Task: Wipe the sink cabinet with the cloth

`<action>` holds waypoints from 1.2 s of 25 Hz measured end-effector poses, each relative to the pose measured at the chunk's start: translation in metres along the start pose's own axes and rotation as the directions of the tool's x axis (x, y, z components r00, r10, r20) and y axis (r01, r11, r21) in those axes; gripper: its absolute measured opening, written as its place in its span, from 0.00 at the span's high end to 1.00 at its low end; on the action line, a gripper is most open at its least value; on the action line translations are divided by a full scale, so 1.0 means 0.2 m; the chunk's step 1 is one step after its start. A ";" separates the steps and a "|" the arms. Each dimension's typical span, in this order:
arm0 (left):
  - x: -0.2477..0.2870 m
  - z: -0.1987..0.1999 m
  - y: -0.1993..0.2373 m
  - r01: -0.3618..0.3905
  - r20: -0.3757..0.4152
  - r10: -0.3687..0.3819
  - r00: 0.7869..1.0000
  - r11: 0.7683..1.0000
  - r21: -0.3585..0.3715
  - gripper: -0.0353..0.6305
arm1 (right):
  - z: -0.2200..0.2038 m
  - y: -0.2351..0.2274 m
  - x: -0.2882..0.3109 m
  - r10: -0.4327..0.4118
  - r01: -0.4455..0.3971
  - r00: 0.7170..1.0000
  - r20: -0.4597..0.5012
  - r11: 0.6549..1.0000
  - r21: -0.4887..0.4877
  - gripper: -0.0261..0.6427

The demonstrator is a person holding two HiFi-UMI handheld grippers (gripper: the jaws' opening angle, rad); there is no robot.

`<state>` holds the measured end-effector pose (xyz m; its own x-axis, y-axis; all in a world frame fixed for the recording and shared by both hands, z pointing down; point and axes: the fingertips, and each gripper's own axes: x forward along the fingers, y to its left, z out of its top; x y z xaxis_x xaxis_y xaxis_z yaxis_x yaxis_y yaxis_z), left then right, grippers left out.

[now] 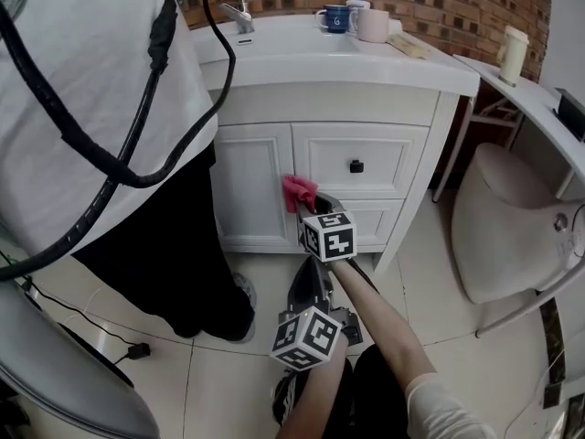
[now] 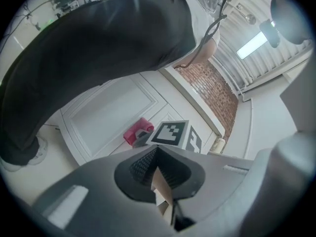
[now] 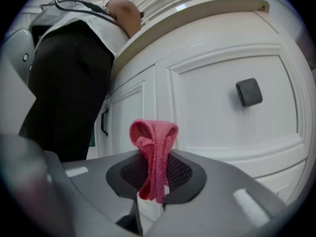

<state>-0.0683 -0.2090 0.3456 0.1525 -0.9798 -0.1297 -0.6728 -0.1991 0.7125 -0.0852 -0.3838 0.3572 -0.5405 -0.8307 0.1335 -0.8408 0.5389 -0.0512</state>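
Right gripper view: our right gripper [image 3: 155, 177] clamps the pink cloth [image 3: 154, 142] at the sink cabinet [image 3: 212, 112] front, contact unclear; left gripper [image 2: 157, 168], jaws together and empty, hangs lower before the cabinet; we judge wiping barely started, most of its front left.

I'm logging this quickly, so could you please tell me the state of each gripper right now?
Left gripper: closed, holding nothing.
Right gripper: closed on the cloth.
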 end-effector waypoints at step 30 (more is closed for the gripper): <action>0.04 -0.18 -0.09 0.007 -0.072 0.000 0.997 0.996 0.090 0.93 | -0.09 -1.22 -0.82 -0.448 0.447 0.894 -0.017 0.888 0.108 0.86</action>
<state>-0.0281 -0.2123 0.3568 0.2045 -0.9756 -0.0800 -0.7339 -0.2069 0.6470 0.2085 -0.3764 0.3654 -0.1057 -0.9816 0.1592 -0.9915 0.0918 -0.0922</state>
